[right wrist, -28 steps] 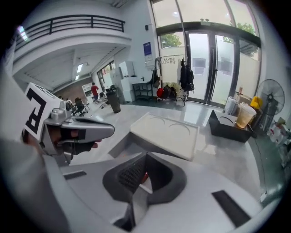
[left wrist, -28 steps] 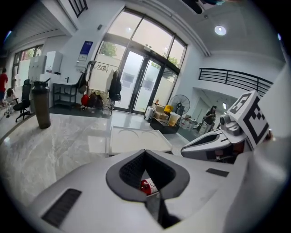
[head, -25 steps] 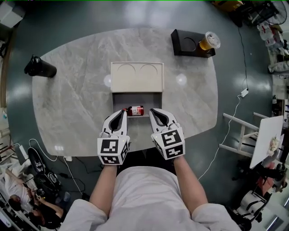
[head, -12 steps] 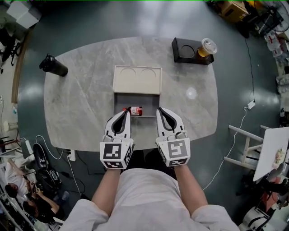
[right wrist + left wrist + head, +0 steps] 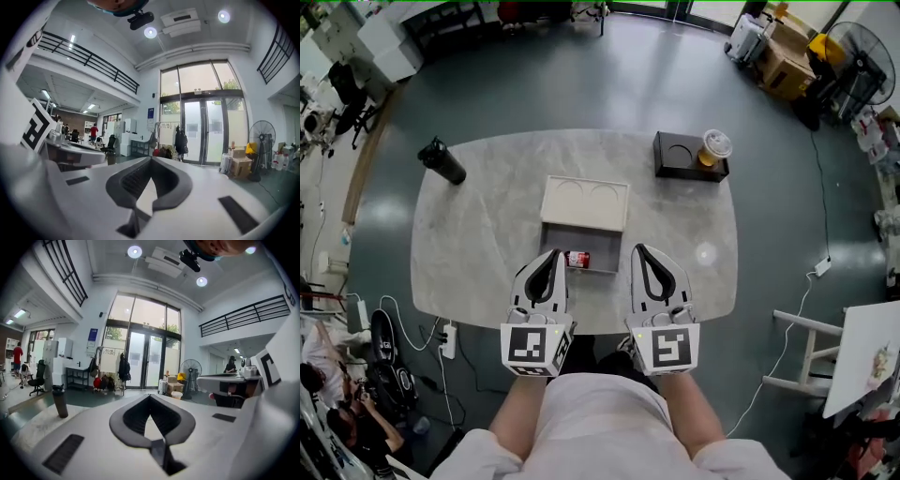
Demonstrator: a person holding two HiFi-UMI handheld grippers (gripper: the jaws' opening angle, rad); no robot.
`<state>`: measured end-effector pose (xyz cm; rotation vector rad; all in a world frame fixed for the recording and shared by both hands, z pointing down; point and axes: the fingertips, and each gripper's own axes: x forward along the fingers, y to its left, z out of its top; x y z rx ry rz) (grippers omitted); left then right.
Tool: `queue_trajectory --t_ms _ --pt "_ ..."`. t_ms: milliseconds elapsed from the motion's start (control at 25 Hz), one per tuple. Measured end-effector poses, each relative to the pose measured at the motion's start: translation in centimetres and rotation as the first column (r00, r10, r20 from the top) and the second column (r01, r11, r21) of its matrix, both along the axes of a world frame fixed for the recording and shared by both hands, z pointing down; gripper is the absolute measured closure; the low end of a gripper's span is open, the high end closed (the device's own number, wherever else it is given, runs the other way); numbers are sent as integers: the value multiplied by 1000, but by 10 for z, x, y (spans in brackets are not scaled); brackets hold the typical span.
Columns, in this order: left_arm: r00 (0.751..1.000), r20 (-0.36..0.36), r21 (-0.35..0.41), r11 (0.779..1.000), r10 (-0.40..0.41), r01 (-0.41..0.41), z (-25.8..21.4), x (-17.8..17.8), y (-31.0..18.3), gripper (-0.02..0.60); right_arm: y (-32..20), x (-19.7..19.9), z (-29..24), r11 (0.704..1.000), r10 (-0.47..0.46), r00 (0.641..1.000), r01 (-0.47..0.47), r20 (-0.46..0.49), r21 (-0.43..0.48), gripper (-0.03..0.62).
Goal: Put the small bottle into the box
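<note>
Both claws are pressed together with nothing in them. The left claw (image 5: 551, 255) and right claw (image 5: 640, 250) hang side by side over the near edge of the surface (image 5: 478, 244), and each one's own view shows its pads meeting on empty air.

The bottle (image 5: 577, 259) lies on its side just right of the left claw's tip, between the two claws. As far as I can tell it is already inside the grey tray of the box (image 5: 581, 239), against its near wall.

It looks like a small, stiff, light thing with a red label and a dark cap. Being round, I'd expect it to roll if nudged. If it needs shifting, a pinch across the middle of the body seems safest, not at the cap.

The tray holds nothing else. Beyond it, the pale lid (image 5: 585, 202) lies open and flat, its two round hollows empty. Far off, ahead and to the right of the right claw, a black holder (image 5: 675, 155) carries a cup (image 5: 713, 146) of amber drink in one well; the other well is bare. A dark flask (image 5: 442, 161) stands well off to the left, its contents unseen.
</note>
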<state>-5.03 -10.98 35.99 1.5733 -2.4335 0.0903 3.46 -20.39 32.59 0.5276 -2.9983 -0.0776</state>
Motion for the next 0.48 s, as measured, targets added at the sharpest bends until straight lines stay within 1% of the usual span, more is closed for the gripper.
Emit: queue_trajectory --t_ms 240,360,480 --pt "997 77 79 997 -18 12 -51 17 -2 561 -3 28 -51 999 7 995 -11 97 47 569" --pt "993 111 111 994 -35 23 -73 22 2 561 -3 39 -70 998 -2 992 -6 123 68 569" --pt "990 129 136 990 -50 33 -88 25 7 561 -3 46 -84 996 -7 990 -6 142 87 569"
